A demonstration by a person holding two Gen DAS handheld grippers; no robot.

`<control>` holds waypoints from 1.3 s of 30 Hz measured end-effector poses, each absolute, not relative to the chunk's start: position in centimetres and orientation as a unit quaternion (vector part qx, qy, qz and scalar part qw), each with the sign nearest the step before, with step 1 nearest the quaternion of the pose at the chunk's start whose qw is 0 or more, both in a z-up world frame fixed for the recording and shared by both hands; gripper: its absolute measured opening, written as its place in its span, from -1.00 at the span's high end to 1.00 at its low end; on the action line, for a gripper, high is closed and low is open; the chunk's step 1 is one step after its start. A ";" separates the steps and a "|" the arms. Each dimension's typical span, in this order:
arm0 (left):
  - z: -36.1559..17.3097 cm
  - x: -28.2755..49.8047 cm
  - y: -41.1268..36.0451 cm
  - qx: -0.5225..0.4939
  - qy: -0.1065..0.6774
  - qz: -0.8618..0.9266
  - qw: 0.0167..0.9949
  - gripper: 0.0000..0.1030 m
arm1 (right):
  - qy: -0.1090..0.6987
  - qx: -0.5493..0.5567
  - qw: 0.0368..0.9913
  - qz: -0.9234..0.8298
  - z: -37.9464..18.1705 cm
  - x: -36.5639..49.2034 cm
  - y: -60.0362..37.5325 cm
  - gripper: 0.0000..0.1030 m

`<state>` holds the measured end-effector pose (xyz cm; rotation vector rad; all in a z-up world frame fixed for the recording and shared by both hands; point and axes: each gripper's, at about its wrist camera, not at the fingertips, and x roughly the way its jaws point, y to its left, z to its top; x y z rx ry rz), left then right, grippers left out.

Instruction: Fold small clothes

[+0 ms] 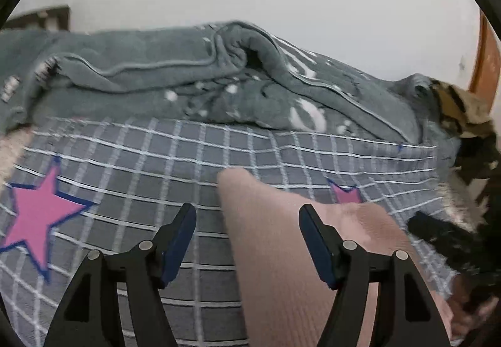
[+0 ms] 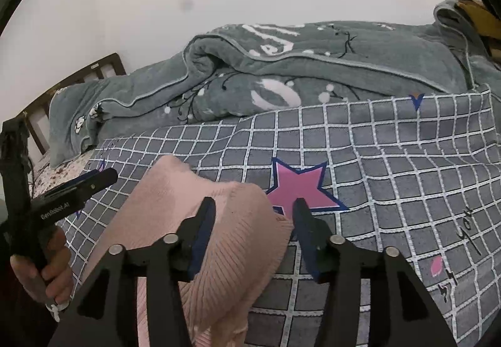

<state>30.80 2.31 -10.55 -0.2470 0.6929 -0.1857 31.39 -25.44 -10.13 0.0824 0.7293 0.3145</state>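
Observation:
A pink ribbed knit garment [image 1: 269,259] lies on the grey checked bedsheet [image 1: 131,159]. My left gripper [image 1: 248,214] is open just above it; one narrow end of the garment runs up between the fingers without touching the pads. In the right wrist view the same garment [image 2: 175,190] lies in a folded heap. My right gripper [image 2: 253,207] is open over its right edge, its left finger above the knit and its right finger at the hem. The left gripper [image 2: 100,176], held in a hand [image 2: 40,265], shows at the far left.
A crumpled grey-green blanket [image 2: 281,71] lies along the far side of the bed against the white wall. Pink stars [image 2: 297,187] are printed on the sheet. A dark wooden bed frame [image 2: 78,74] stands at the left. Camouflage cloth [image 1: 460,109] sits at the right.

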 end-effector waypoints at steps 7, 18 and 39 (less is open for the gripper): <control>-13.4 33.9 3.2 -0.175 0.393 -0.112 0.896 -0.25 | 0.418 0.053 0.893 0.159 -13.8 33.7 -24.6 -0.02; -13.8 34.0 0.6 -0.140 0.385 -0.098 0.907 0.53 | 0.372 0.056 0.912 0.164 -12.9 33.1 -24.9 0.76; -12.4 26.1 1.0 -0.173 0.363 -0.084 0.912 -0.17 | 0.389 0.083 0.903 0.166 -11.6 23.9 -24.0 0.16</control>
